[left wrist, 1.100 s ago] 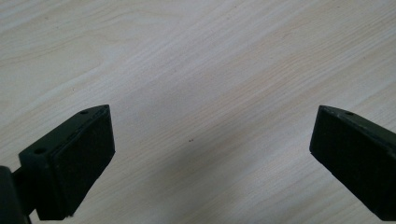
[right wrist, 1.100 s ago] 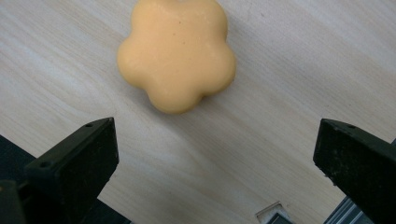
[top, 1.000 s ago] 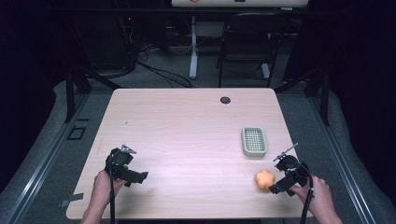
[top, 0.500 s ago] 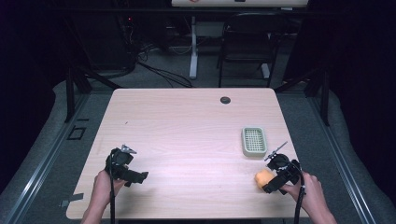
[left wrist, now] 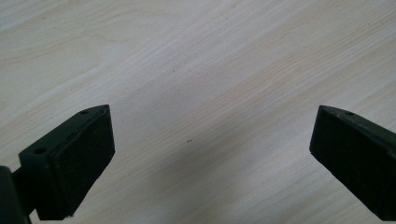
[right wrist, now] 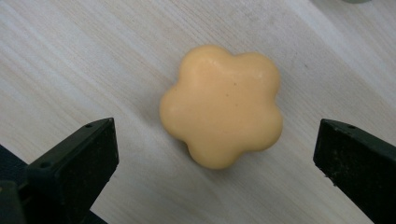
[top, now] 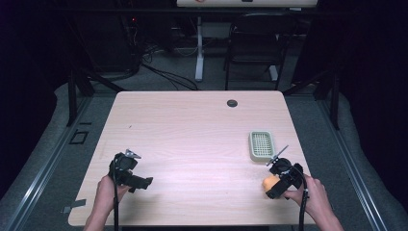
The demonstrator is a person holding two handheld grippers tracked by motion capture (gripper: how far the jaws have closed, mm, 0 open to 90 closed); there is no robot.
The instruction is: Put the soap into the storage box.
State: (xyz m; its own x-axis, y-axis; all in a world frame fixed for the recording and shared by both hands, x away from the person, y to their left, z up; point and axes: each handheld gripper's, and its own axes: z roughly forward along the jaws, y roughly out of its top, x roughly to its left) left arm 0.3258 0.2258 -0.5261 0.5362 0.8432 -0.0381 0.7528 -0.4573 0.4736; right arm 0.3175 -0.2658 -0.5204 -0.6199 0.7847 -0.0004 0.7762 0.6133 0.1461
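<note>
Right gripper (top: 274, 184) has moved over orange soap (right wrist: 222, 105).

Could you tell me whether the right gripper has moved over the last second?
Yes. The right gripper has slid left, away from the table's right edge, and now sits over the orange flower-shaped piece, jaws open either side of it.
</note>
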